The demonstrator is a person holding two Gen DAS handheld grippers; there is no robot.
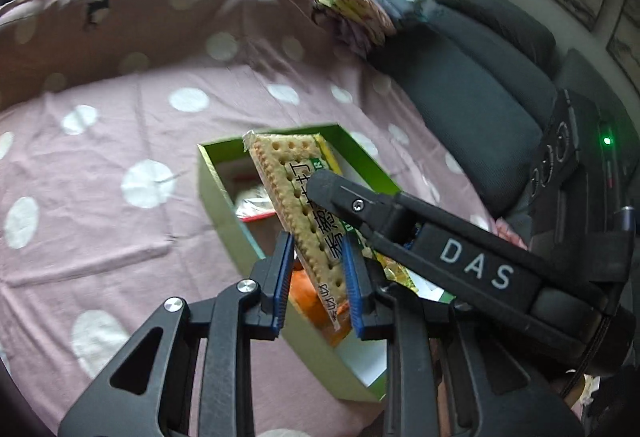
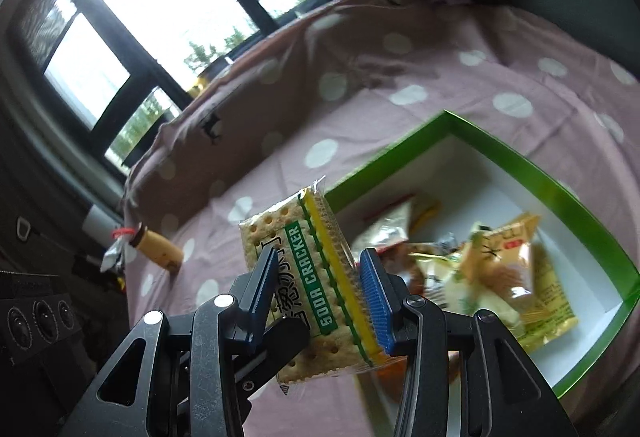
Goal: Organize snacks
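Item: soda cracker pack [image 2: 308, 289], held above green box [image 2: 592, 221]. Both tongs clamp it: right gripper [image 2: 320, 297], left gripper [image 1: 316, 285]. Judged light, brittle, slick film; you grip flat faces gently.

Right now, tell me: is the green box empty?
No. In the right wrist view, the green box already holds several snack packets on its white floor.
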